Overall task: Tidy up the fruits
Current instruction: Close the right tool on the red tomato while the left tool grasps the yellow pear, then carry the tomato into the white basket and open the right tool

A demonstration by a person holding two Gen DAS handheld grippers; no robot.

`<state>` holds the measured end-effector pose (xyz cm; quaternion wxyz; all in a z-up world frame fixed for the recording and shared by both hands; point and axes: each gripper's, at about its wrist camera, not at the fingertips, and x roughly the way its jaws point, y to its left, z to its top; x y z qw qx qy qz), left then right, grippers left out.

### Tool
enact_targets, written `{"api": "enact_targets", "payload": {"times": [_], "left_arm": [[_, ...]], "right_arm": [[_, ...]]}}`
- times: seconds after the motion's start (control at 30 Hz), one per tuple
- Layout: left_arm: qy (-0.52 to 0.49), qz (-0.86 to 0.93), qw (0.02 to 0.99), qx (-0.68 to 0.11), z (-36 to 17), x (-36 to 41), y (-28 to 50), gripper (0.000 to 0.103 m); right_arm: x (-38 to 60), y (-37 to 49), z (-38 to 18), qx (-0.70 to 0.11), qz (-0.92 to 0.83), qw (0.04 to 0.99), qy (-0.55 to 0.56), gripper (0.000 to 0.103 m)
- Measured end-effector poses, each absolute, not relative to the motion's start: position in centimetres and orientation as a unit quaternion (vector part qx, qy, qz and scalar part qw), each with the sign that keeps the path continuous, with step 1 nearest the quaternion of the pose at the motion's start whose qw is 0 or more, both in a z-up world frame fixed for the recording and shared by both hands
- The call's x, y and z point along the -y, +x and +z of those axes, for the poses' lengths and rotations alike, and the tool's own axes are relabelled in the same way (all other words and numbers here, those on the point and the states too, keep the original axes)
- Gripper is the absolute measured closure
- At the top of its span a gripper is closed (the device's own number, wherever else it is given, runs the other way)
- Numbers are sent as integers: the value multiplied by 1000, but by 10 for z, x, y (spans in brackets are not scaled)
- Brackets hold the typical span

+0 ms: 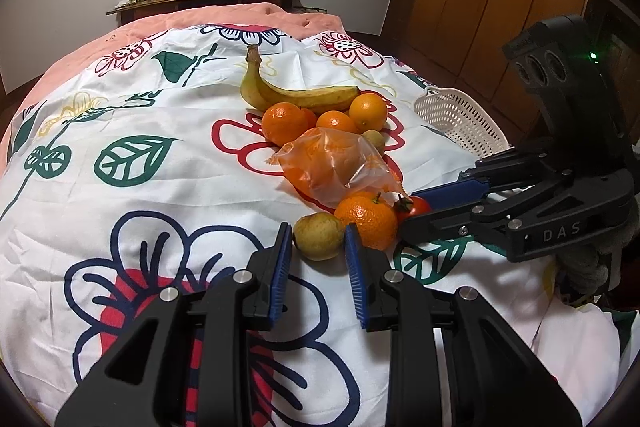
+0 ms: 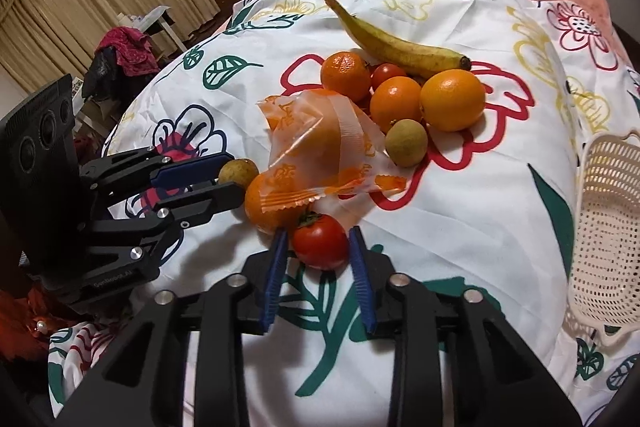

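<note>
Left tongs: blue pads drawn in on a green fruit, one pad on each flank, pinching it at the tips; the fruit sits on the sheet. Right tongs: pads closed on a tomato, calyx facing away from the tongs, also low on the sheet. The two tongs converge on the near edge of the fruit pile, with the right pair coming in from the right of the left pair. Wedged between the two held fruits is a stemmed orange, touching both, just beyond the right tongs' left pad. Just past it lies a crumpled clear bag with orange print and orange fruit inside, draped partly over the stemmed orange. Beyond the bag is a cluster of three oranges, close together; a smaller tomato is tucked among them, and a second green fruit is on the near side, against the bag's edge. Farthest from both tongs, a banana lies behind the cluster, stem pointing away. A white perforated basket sits on the sheet well to the right of the right tongs, apart from the pile; what shows of its inside holds no fruit. The sheet is white with large flower and leaf prints.
</note>
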<state>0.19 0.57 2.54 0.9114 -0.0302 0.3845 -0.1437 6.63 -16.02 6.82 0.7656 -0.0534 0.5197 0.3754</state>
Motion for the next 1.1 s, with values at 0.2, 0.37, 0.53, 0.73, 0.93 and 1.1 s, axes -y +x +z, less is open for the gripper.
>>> {"api": "enact_targets", "payload": {"times": [0.2, 0.37, 0.53, 0.73, 0.93, 1.1], "left_arm": [[-28, -142, 911, -386, 26, -5, 3, 76], [-32, -143, 910, -387, 25, -5, 6, 73], [-38, -153, 908, -389, 24, -7, 8, 74], [-41, -154, 908, -387, 28, -6, -1, 74], [-39, -145, 915, -374, 44, -3, -7, 74], [-27, -152, 919, -363, 59, 9, -9, 74]], "right_arm": [[174, 58, 83, -499, 378, 779, -34, 74], [184, 57, 89, -491, 374, 787, -17, 74], [192, 58, 86, -492, 365, 790, -1, 73], [215, 62, 97, -474, 350, 808, 28, 74], [261, 74, 110, -448, 301, 839, 73, 73], [317, 88, 106, -439, 223, 863, 111, 73]]}}
